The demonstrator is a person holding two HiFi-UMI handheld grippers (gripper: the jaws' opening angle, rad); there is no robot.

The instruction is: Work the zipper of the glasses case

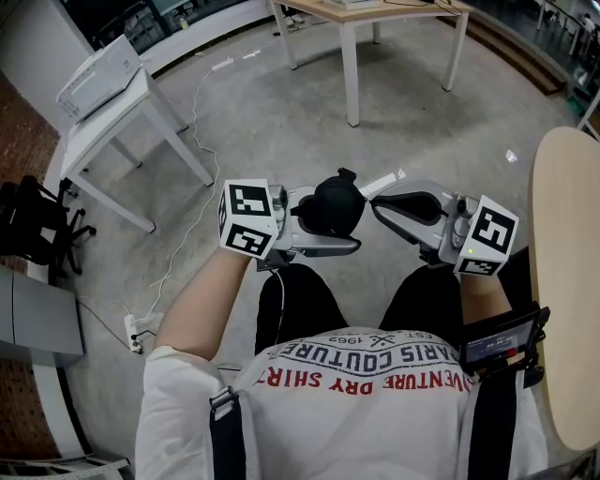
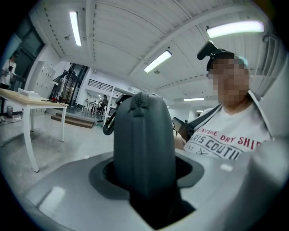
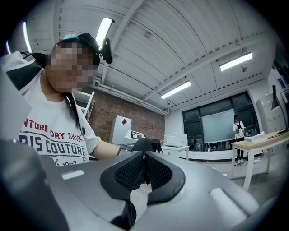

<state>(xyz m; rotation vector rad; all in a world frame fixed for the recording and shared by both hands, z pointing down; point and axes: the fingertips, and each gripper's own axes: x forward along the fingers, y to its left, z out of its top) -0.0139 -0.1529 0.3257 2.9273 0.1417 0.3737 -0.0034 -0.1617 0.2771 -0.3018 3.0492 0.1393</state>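
The black glasses case (image 1: 339,202) hangs in the air over the person's lap, and my left gripper (image 1: 323,225) is shut on it. In the left gripper view the case (image 2: 143,144) stands upright between the jaws, with its zipper seam running up the middle. My right gripper (image 1: 375,206) points left, its tip against the case's right side. In the right gripper view its pads (image 3: 131,173) are pressed together on a small dark piece, seemingly the zipper pull (image 3: 142,168). The case (image 3: 145,144) shows just beyond them.
A white table with a printer (image 1: 112,103) stands at the left and a wooden-topped table (image 1: 375,11) at the back. A pale round tabletop (image 1: 567,281) runs along the right. A black chair (image 1: 33,230) and a power strip with a cable (image 1: 136,333) are on the floor at the left.
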